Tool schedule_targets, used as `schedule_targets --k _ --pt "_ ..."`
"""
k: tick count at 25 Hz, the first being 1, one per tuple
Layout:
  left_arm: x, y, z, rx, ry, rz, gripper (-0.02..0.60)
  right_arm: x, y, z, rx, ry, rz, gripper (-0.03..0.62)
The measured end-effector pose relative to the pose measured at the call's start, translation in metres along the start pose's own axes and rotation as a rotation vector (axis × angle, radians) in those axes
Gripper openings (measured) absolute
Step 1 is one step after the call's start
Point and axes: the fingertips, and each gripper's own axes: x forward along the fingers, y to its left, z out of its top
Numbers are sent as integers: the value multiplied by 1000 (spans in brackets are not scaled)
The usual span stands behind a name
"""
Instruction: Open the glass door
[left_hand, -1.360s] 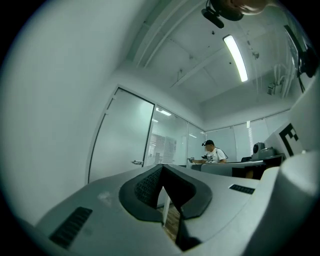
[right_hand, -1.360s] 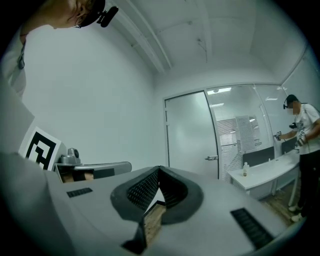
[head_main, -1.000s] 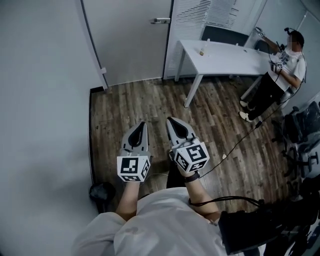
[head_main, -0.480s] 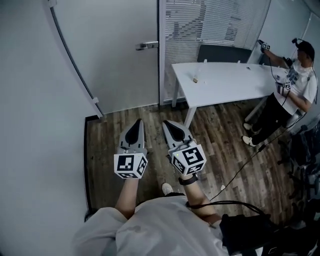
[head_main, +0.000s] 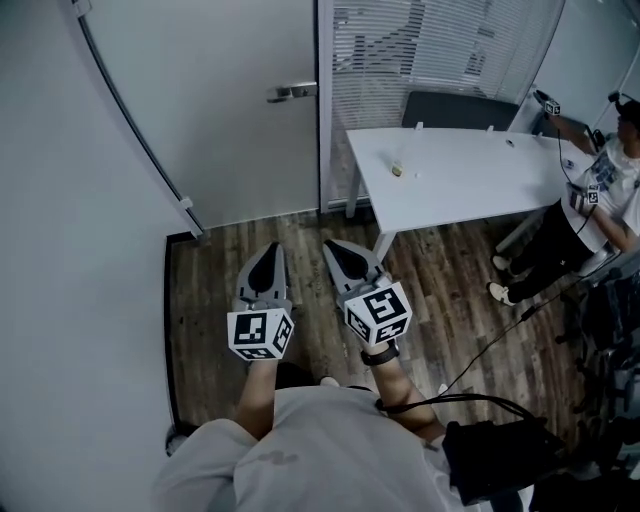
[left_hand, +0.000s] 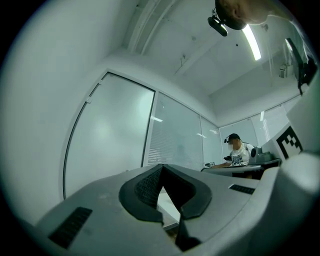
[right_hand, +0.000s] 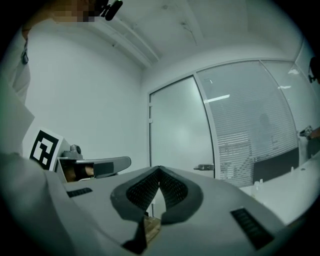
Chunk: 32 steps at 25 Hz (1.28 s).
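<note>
Glass door (head_main: 240, 120) closer than a second ago | left claw (head_main: 268, 250) pressed together, empty | right claw (head_main: 338, 246) likewise

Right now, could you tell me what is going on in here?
A person faces the closed glass door, holding the left gripper and right gripper side by side, both shut and empty. The door handle is untouched, some way ahead of them. Another person is at the white table on the right.

Office: white desk (head_main: 470, 180), blinds (head_main: 430, 50)
</note>
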Motion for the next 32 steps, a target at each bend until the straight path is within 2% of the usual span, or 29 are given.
schedule_targets --k 6,11,15,18,21,24,27,29,32 --pt "64 58 -16 11 3 -23 -6 76 -28 3 -34 -68 -16 -5" --pt "128 116 -23 28 18 -104 -6 157 -55 12 -48 -120 -84 -5" --pt "179 165 -15 87 19 -163 -6 225 -67 31 -65 -163 -132 -5" --pt "212 205 -15 102 23 -185 -6 277 -78 31 -88 -131 -173 -5" --pt "236 240 -43 72 79 -193 -6 309 -84 9 -86 -56 -232 -5" --pt "259 236 -70 25 141 -275 -6 320 -99 -10 -49 -18 -236 -5" --pt "284 219 -71 -31 118 -344 -6 330 -123 -6 -81 -41 -192 -5" --pt "307 219 -74 -53 110 -336 -6 342 -145 -2 -114 -58 -173 -5" --pt "348 228 -86 -31 129 -282 -6 361 -179 -4 -111 -67 -154 -5"
